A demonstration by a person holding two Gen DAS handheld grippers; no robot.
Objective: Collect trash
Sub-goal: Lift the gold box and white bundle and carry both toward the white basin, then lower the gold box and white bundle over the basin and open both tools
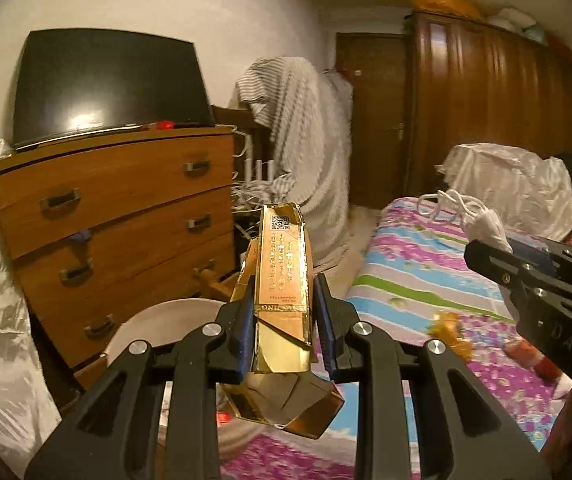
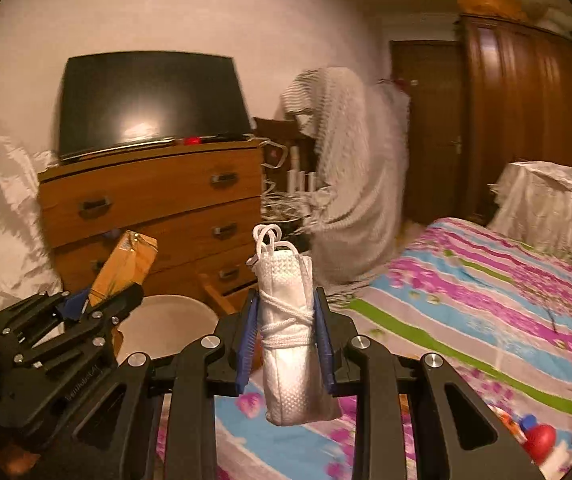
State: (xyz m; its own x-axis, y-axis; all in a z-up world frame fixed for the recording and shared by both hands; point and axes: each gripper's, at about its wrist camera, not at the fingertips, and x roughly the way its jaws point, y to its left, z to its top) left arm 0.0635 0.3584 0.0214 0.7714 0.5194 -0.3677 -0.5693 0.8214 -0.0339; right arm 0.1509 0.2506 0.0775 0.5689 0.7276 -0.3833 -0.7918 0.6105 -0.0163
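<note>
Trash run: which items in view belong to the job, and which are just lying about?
Job:
- gold carton, in left hand-held gripper
- white rolled mask, in right hand-held gripper
- white bin

Lying about:
- TV
- dresser
- wardrobe

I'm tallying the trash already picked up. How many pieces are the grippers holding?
2. The gold cigarette carton is clamped in the left gripper; the white folded mask, wrapped in its cord, in the right gripper. More lies on the bed.
</note>
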